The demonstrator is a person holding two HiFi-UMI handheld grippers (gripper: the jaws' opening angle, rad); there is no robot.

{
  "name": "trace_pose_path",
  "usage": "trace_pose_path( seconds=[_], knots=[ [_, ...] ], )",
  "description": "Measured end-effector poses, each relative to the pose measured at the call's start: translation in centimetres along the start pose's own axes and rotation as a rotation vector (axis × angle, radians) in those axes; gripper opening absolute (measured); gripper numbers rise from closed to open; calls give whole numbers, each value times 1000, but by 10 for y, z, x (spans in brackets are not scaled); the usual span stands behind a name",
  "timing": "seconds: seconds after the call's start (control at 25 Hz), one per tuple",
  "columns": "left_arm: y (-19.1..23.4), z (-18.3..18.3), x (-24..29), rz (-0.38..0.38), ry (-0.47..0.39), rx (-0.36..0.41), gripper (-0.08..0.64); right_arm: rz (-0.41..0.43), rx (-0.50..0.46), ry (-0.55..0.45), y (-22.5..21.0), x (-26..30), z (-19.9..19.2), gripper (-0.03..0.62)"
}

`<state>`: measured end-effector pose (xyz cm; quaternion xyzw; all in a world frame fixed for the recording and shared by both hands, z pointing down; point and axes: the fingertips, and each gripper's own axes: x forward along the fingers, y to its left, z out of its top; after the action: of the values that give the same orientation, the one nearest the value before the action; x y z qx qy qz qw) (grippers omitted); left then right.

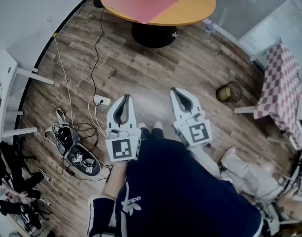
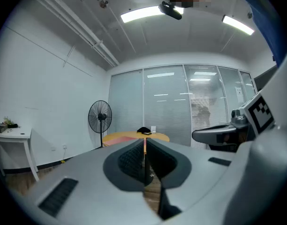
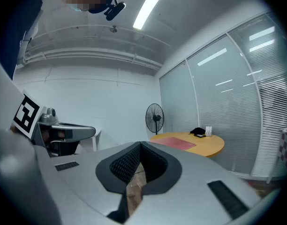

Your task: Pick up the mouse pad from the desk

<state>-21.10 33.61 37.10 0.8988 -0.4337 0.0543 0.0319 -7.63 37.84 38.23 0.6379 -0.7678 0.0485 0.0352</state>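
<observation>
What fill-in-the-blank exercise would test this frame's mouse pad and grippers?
1. The mouse pad lying on the desk is ___ in colour.
2. The left gripper and the right gripper both have their fingers ___, with nothing between them.
3. The mouse pad is held by ___ gripper.
Missing words: pink; shut; neither.
</observation>
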Motion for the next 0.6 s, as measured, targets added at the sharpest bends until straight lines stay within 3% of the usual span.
trace_pose_path(
  seconds=[0.6],
  knots=[
    [-9,3,7,2,-17,-3,17,1,-28,-4,-11,-5,1,3]
  ],
)
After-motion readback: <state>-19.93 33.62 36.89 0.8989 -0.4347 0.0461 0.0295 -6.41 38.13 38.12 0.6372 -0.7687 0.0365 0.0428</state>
